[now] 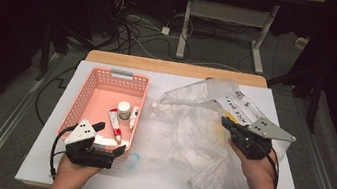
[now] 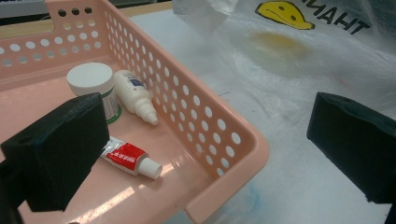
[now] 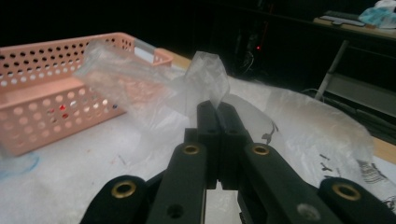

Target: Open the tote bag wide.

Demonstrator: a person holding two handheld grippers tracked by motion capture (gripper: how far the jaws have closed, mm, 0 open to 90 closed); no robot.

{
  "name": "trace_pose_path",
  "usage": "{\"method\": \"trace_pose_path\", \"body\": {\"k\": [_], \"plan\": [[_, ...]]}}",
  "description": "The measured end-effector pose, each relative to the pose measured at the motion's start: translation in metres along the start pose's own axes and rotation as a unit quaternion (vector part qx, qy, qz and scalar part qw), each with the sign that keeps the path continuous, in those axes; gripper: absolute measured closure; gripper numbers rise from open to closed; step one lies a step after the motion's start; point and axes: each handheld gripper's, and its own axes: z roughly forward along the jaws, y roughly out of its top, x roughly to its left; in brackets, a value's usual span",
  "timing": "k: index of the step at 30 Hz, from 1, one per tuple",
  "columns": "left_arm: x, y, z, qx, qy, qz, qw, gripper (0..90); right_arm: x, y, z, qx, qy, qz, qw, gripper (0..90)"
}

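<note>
Plastic bag [image 1: 201, 130] is pinched in the right tool [image 3: 217, 109]; left tool [image 1: 109, 140] gapes wide.

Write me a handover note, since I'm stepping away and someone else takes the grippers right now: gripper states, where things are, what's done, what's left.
Right gripper: shut on the plastic bag, pinching a fold and holding it lifted above the table.
Left gripper: open, holding nothing, at the near corner of the pink basket.
In the basket: white jar, small dropper bottle, red-and-white tube.
Done, it appears: three items are in the basket.
Left: I cannot tell whether anything remains in the bag; check it, then move any remaining item to the basket.
</note>
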Motion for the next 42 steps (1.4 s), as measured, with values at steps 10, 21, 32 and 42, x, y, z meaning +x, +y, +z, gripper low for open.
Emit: {"method": "trace_pose_path", "body": {"k": [10,21,32,42], "plan": [[-0.002,0.007,0.000,-0.020,0.000,0.002,0.9998,0.0,-0.009,-0.011,-0.002,-0.027,0.002,0.033,0.9991,90.0],[0.019,0.039,0.012,0.000,0.021,-0.034,0.9992,0.4,-0.013,-0.007,-0.008,-0.046,0.014,0.037,0.9982,90.0],[0.067,0.061,0.033,0.059,0.050,-0.069,0.9946,25.6,-0.015,-0.008,-0.005,-0.043,0.012,0.039,0.9982,90.0],[0.092,0.060,0.050,0.182,0.032,-0.079,0.9795,64.2,-0.017,-0.006,-0.010,-0.050,0.010,0.047,0.9976,90.0]]}}
